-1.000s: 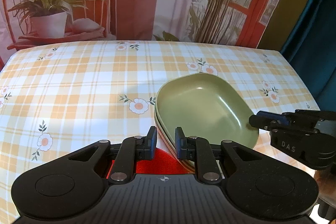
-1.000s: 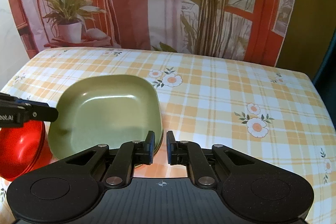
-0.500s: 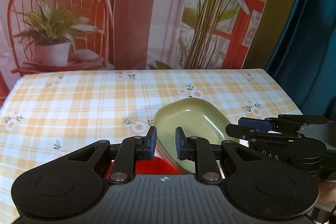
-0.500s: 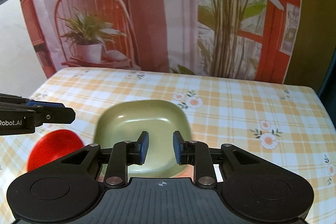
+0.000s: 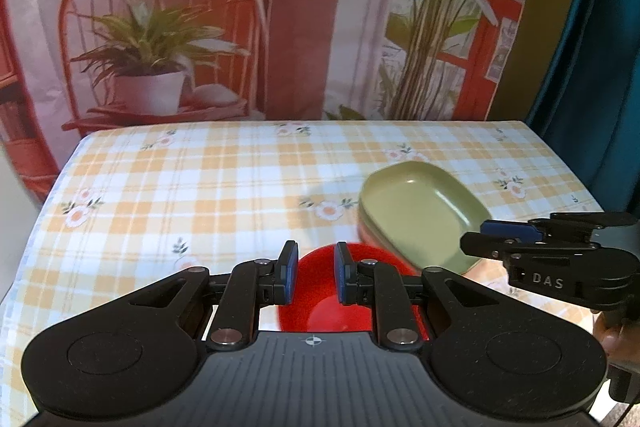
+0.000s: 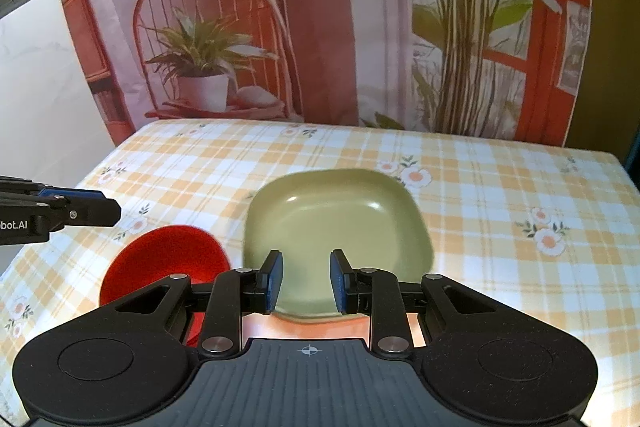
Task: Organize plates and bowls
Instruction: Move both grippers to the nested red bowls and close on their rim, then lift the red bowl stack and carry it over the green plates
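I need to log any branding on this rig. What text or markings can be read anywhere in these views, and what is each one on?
"DAS": on the side of the right gripper, seen from the left wrist view.
"bot.AI": on the side of the left gripper, seen from the right wrist view; its start is cut off by the picture's edge.
No text on the green plate, red bowl or tablecloth.

Warm, even indoor light; soft glare spots on the glossy green square plate (image 6: 340, 223); fisheye bending and dark corners toward 1 o'clock.
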`<act>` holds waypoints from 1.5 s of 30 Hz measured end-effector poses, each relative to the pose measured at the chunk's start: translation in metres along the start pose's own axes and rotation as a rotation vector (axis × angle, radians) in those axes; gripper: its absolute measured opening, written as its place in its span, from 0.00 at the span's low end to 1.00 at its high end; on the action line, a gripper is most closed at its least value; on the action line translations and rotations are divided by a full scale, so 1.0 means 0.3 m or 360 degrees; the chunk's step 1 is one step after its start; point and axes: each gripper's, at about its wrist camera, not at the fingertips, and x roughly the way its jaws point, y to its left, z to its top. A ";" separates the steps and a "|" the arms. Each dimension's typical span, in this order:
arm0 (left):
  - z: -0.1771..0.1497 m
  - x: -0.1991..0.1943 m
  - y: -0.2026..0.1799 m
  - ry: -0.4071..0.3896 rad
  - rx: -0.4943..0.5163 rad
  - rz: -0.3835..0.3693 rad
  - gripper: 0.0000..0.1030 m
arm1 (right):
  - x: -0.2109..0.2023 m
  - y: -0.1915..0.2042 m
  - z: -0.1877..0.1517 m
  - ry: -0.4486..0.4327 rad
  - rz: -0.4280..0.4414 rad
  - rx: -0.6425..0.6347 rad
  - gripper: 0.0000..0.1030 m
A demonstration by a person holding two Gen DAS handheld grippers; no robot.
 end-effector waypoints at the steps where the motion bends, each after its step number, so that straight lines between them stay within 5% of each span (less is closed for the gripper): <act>1: -0.006 -0.002 0.011 0.0004 -0.0007 0.0008 0.20 | 0.000 0.007 -0.005 0.0003 0.0001 0.0002 0.24; 6: -0.035 -0.010 0.049 0.0007 -0.0046 0.0020 0.33 | -0.002 0.033 -0.026 0.0014 0.0003 0.0017 0.25; 15: -0.083 -0.004 0.099 0.0044 -0.0118 0.0019 0.33 | 0.013 0.065 -0.037 0.0032 0.0041 0.0076 0.33; 45: -0.178 0.122 0.094 0.0188 -0.0205 -0.0167 0.27 | 0.114 0.137 -0.099 0.0199 0.0129 0.0156 0.34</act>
